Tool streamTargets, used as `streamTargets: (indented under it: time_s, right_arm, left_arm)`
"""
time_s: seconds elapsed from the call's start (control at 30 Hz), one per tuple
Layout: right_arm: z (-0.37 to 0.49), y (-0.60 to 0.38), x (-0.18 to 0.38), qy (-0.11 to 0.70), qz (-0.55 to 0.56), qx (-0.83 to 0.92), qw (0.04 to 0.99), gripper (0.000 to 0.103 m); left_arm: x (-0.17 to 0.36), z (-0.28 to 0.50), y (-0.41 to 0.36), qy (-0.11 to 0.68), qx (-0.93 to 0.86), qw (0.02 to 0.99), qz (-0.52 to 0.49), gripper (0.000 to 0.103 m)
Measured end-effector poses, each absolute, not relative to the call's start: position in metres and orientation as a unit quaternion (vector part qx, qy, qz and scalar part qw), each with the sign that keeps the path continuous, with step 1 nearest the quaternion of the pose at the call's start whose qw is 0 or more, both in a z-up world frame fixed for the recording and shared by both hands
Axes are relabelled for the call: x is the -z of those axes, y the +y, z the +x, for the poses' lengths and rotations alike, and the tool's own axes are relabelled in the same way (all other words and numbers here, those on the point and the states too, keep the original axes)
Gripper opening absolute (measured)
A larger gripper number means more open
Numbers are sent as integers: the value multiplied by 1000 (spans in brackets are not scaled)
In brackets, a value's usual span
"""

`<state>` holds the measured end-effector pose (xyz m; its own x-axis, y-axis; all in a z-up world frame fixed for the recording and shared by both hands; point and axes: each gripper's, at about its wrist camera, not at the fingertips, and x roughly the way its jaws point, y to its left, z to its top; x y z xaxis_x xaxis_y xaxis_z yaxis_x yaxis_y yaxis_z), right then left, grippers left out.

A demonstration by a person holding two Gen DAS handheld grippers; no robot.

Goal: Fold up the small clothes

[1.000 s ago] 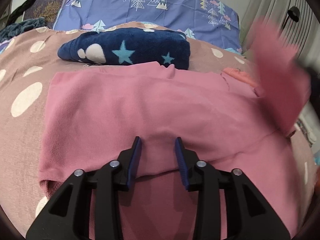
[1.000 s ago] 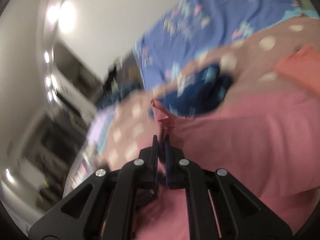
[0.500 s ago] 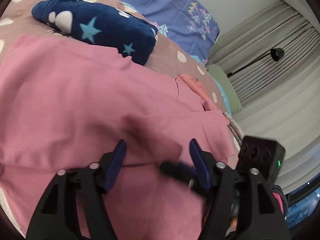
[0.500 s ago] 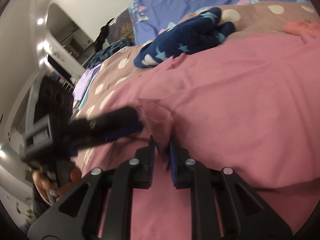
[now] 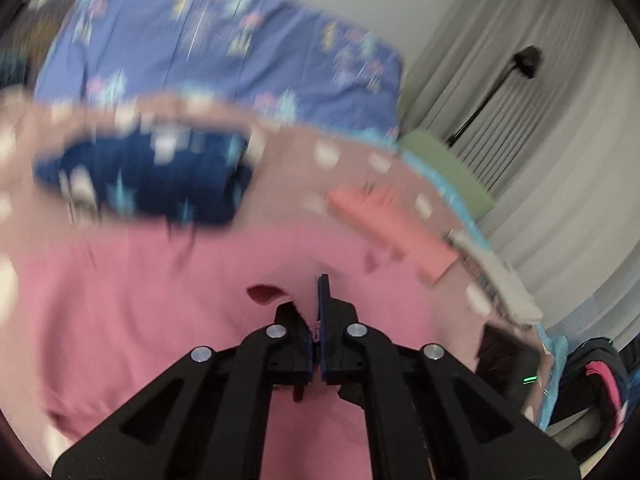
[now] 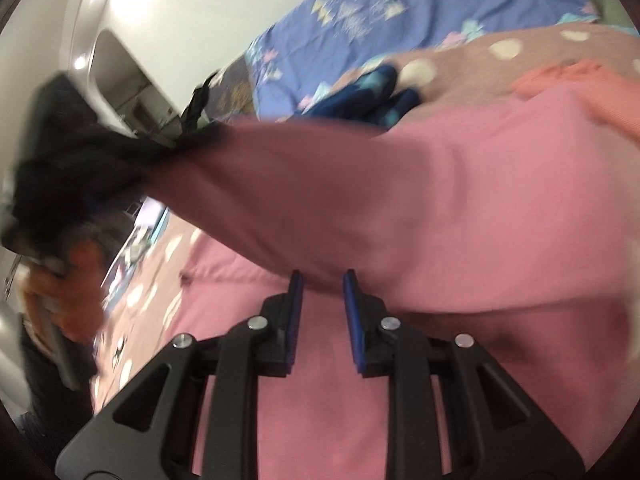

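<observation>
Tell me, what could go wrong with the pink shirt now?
1. The left claw pinches only a thin bit of the pink shirt and holds it up in the air, so it might slip out.
2. The right claw has just been opening and its pads press on nothing, so that side could flop and spoil the fold.
3. The lifted cloth hangs over the flat part and near the orange cloth; it might bunch or drag it.

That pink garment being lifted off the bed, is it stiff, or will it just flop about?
Probably floppy: the pink garment sags in a soft drape from where the left gripper, shut on it, pinches a small bunch. Likely light, since that pinch carries the raised part. The right gripper, whose jaws have just been opening, stands open below the cloth, so the rest may swing.
</observation>
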<state>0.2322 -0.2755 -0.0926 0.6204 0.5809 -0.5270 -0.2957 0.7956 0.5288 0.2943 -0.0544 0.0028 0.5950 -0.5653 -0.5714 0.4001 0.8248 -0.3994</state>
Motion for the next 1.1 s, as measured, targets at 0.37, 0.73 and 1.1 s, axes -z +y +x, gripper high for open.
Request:
streamTargets:
  time_s: [0.37, 0.73, 1.1]
  right_arm:
    - [245, -321, 118, 393, 270, -67, 877, 0]
    - [236, -313, 111, 378, 229, -46, 896, 0]
    - [217, -333, 110, 373, 242, -34, 895, 0]
  left_arm:
    - [-89, 271, -14, 281, 234, 927, -84, 2]
    - [34, 300, 94, 394, 123, 902, -129, 2]
    - [114, 305, 131, 438, 97, 883, -135, 20]
